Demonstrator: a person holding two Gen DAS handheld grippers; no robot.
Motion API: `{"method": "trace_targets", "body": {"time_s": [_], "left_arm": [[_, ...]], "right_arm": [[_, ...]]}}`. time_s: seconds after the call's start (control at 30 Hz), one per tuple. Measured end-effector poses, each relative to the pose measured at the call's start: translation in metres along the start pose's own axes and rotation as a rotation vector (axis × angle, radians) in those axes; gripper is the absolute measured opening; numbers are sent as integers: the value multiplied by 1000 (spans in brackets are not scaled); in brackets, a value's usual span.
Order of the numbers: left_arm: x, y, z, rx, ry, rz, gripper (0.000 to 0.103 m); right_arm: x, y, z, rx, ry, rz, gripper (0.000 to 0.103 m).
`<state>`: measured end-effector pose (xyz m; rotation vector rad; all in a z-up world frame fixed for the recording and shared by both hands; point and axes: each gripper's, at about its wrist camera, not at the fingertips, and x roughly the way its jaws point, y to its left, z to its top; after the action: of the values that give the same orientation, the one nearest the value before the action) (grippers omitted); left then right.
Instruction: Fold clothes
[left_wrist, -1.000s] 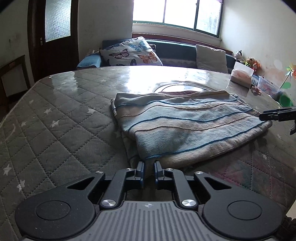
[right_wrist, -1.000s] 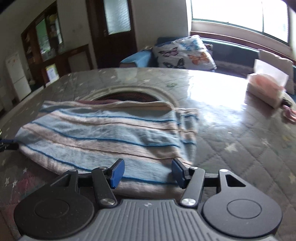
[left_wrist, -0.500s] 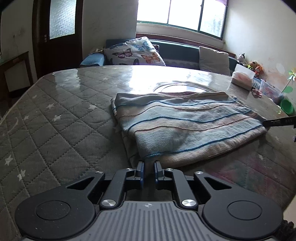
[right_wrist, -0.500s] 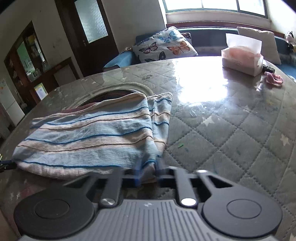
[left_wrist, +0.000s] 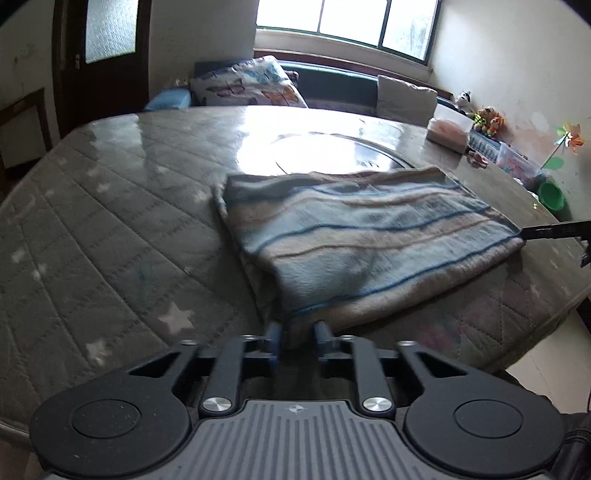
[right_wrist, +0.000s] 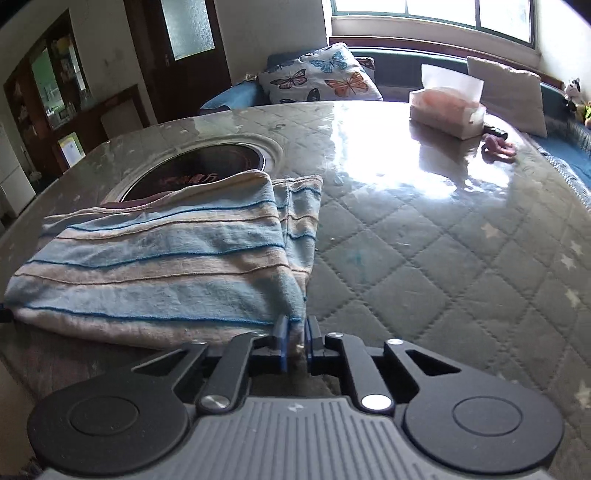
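The folded cloth (right_wrist: 159, 266) lies on the bench (right_wrist: 424, 258). Each near corner sits between gripper jaws: left gripper (left_wrist: 297, 334) just loosened, right gripper (right_wrist: 295, 332) pinching, slightly eased.

Bright window (left_wrist: 343, 26), top centre; dark wooden door (right_wrist: 177, 55), upper left; butterfly cushion (right_wrist: 317, 75) on a bench, possibly a sofa; pale walls; glossy quilted tabletop (right_wrist: 424, 258), strong glare.

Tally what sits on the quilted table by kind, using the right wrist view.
Striped folded garment: 1
Tissue box: 1
Small pink item, too small to identify: 1
Total: 3
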<state>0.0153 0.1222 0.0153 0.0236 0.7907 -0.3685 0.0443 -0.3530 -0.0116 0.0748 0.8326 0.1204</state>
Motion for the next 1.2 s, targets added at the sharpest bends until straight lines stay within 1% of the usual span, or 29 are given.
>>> {"method": "trace_targets", "body": {"time_s": [0.03, 0.1, 0.17, 0.23, 0.3, 0.47, 0.53, 0.67, 0.7, 0.73, 0.77, 0.83, 0.9, 0.97, 1.1, 1.13, 1.2], "left_arm": [[-3, 2, 3, 4, -10, 8, 37], [-8, 6, 9, 9, -31, 18, 39], [-11, 8, 15, 11, -58, 34, 41], [-8, 13, 24, -2, -77, 51, 41], [0, 19, 35, -22, -90, 56, 41], [31, 34, 64, -45, -89, 83, 41], [44, 36, 73, -44, -85, 79, 39], [67, 36, 86, -20, -67, 70, 39], [71, 36, 87, -19, -61, 66, 38], [75, 37, 88, -18, -57, 61, 31], [79, 38, 89, -17, -53, 56, 28], [84, 39, 91, -13, -49, 49, 11], [86, 39, 94, -13, -53, 49, 7], [81, 35, 100, 1, -85, 57, 6], [63, 23, 108, 63, -218, 38, 6], [66, 21, 108, 91, -225, 51, 6], [83, 23, 110, 107, -179, 77, 6]], "right_arm": [[-4, 1, 2, -10, -12, -8, 18], [-9, 5, 8, -39, -33, -11, 20], [-13, 11, 15, -69, -50, -6, 32], [-10, 21, 25, -108, -57, 11, 38], [-4, 35, 35, -149, -58, 39, 39], [17, 74, 62, -262, -64, 107, 46], [26, 86, 71, -292, -65, 126, 46], [51, 115, 90, -359, -55, 174, 47], [57, 123, 94, -375, -52, 184, 47], [63, 130, 97, -390, -48, 195, 47], [69, 136, 100, -403, -43, 205, 48], [81, 147, 105, -426, -35, 223, 48], [92, 157, 108, -443, -27, 240, 48], [99, 166, 110, -452, -25, 256, 48], [106, 183, 112, -472, -40, 285, 48], [107, 187, 112, -479, -44, 293, 48], [110, 195, 112, -492, -53, 309, 48]]}}
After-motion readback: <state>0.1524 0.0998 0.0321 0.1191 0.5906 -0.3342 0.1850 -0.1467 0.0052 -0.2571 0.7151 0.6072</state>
